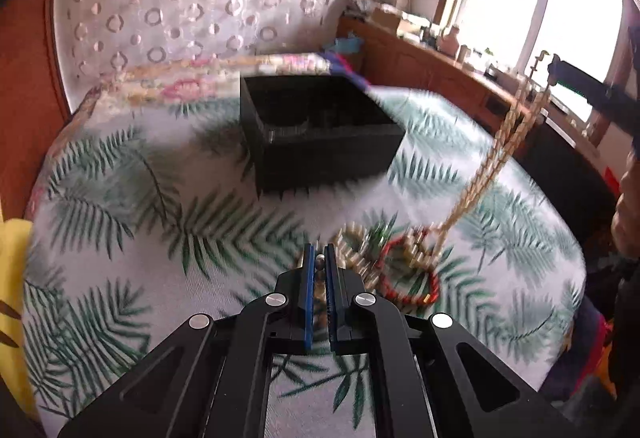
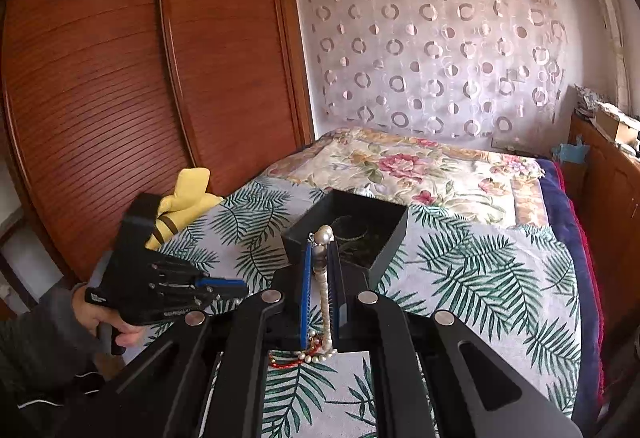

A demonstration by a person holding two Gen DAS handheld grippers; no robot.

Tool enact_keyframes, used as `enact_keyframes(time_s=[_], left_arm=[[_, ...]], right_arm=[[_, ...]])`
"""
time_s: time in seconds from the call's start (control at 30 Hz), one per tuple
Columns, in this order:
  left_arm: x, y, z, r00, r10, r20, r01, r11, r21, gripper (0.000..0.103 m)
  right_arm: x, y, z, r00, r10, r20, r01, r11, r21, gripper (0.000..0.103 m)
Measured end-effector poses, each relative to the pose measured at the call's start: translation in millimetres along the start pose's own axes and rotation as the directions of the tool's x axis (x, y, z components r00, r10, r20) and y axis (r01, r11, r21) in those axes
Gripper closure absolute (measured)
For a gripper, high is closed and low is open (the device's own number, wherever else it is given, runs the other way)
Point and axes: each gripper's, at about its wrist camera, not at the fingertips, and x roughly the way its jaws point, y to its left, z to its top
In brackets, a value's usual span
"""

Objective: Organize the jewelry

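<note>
A black open box (image 1: 320, 129) stands on the leaf-print bedspread (image 1: 160, 238); it also shows in the right wrist view (image 2: 352, 230). My right gripper (image 2: 322, 250) is shut on a pearl necklace (image 2: 325, 286) and holds it up; the strand (image 1: 500, 149) hangs down to a jewelry pile with a red bracelet (image 1: 408, 278). My left gripper (image 1: 319, 258) is low by that pile, jaws nearly together with a small bead (image 1: 320, 260) between the tips. The left gripper also shows in the right wrist view (image 2: 240, 288).
A yellow plush toy (image 2: 184, 197) lies at the bed's left edge. A wooden wardrobe (image 2: 120, 77) stands left of the bed. A wooden cabinet (image 1: 440, 65) with clutter runs along the window side. A floral quilt (image 2: 400, 165) covers the bed's far end.
</note>
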Motion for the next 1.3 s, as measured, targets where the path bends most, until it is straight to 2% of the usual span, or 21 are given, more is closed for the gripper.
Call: enact_keyframes(time_s=[0.27,0.83,1.03,1.3], left_arm=[[-30,-18,45,0.993,0.014,0.113,-0.019,0.999,0.040,0.099],[-76,-32,127,0.964,0.019,0.264,-0.041,0.996,0.078,0.099],[-88,-36,153,0.951,0.043,0.305,-0.071,0.994,0.082,0.099],[-85,-33,182,0.949,0.063,0.309,-0.091,0.993,0.077,0.099]], right_arm=[[-13,8,23,0.999,0.002,0.046,-0.001,1.000,-0.030,0.094],[-7,6,77,0.994,-0.044,0.095,0.051,0.996,-0.071,0.094],[7,-6,94,0.994,-0.053,0.097,0.059,0.996,-0.065,0.094],[20,-18,109,0.993,-0.064,0.095,0.070,0.996,-0.060,0.094]])
